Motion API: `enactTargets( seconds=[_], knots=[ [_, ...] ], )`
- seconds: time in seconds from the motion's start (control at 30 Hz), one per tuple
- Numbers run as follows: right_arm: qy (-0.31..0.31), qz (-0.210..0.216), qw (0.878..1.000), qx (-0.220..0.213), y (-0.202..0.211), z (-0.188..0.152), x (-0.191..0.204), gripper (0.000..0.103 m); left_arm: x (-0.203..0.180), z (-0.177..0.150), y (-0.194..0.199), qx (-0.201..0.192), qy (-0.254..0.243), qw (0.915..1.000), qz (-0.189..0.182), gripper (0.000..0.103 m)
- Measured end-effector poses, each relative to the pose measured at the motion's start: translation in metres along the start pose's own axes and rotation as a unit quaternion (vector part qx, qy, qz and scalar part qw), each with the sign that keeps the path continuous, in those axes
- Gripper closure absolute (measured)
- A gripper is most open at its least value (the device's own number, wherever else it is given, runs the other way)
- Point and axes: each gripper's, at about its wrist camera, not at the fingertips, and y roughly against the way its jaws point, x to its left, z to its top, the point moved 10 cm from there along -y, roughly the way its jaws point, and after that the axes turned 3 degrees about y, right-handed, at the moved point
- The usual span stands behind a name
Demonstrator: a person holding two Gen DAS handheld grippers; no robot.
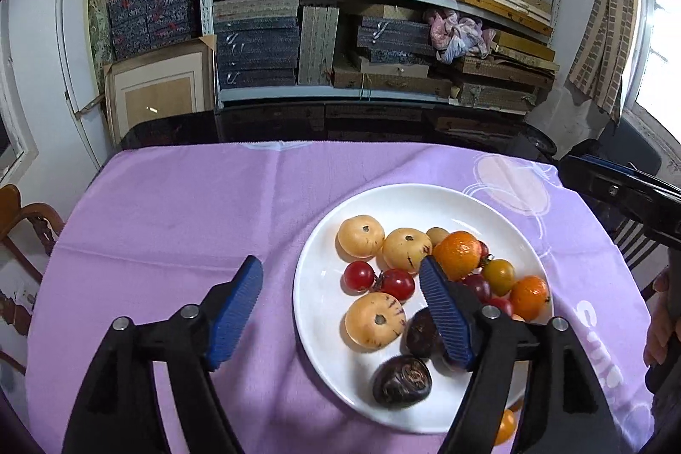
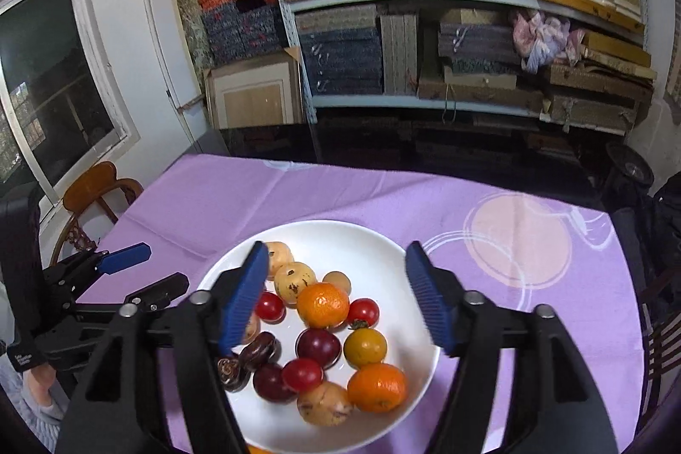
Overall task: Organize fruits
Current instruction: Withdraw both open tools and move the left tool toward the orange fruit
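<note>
Left gripper spread, nothing between its pads; right gripper likewise spread and empty above the white plate; fruits lie heaped together on the plate, atop the purple cloth; step in hand appears to be selection; next move calls for lowering around one fruit, e.g. the upper orange.
</note>
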Motion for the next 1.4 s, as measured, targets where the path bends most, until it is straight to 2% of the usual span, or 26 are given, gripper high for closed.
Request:
enactTargets(
  seconds=[0.03, 0.1, 0.2, 0.3, 0.37, 0.47, 0.53, 0.6, 0.7, 0.93, 1.07, 1.4],
  knots=[
    [0.010, -0.001, 1.000, -0.012, 0.017, -0.005, 0.003, 0.025, -0.005, -0.002, 0.010, -0.008, -0.003, 1.0000, -0.001, 0.018],
    [0.029, -0.008, 0.999, -0.025, 0.043, -0.018, 0.006, 0.015, -0.017, -0.014, 0.027, -0.016, -0.014, 0.9998, -0.005, 0.017],
    [0.040, -0.023, 0.998, -0.052, 0.077, -0.048, 0.006, 0.005, -0.037, -0.039, 0.045, -0.016, -0.035, 0.9992, -0.014, 0.017],
    [0.029, -0.029, 0.997, -0.069, 0.099, -0.086, 0.001, 0.004, -0.059, -0.066, 0.053, -0.016, -0.054, 0.9983, -0.016, 0.015],
    [0.002, -0.025, 0.997, -0.080, 0.105, -0.110, -0.010, 0.004, -0.073, -0.086, 0.053, -0.014, -0.065, 0.9977, -0.012, 0.006],
    [-0.040, -0.030, 0.993, -0.106, 0.106, -0.140, -0.033, 0.004, -0.090, -0.110, 0.045, -0.007, -0.086, 0.9962, 0.001, 0.004],
    [-0.048, -0.050, 0.994, -0.084, 0.098, -0.155, -0.047, 0.004, -0.098, -0.123, 0.037, -0.002, -0.095, 0.9954, 0.010, 0.004],
    [-0.060, -0.042, 0.995, -0.069, 0.093, -0.159, -0.056, 0.004, -0.105, -0.133, 0.029, 0.004, -0.101, 0.9948, 0.017, 0.004],
    [-0.112, -0.026, 0.990, -0.078, 0.098, -0.157, -0.072, 0.004, -0.109, -0.141, 0.021, 0.002, -0.109, 0.9934, 0.036, 0.004],
    [-0.175, -0.008, 0.982, -0.068, 0.098, -0.161, -0.097, 0.004, -0.100, -0.146, 0.001, 0.020, -0.101, 0.9927, 0.061, 0.004],
    [-0.189, -0.004, 0.980, -0.057, 0.092, -0.163, -0.098, 0.004, -0.095, -0.148, -0.013, 0.045, -0.072, 0.9956, 0.038, 0.003],
    [-0.186, -0.006, 0.982, -0.034, 0.077, -0.171, -0.095, 0.004, -0.079, -0.158, -0.011, 0.064, -0.076, 0.9943, 0.038, 0.003]
  ],
)
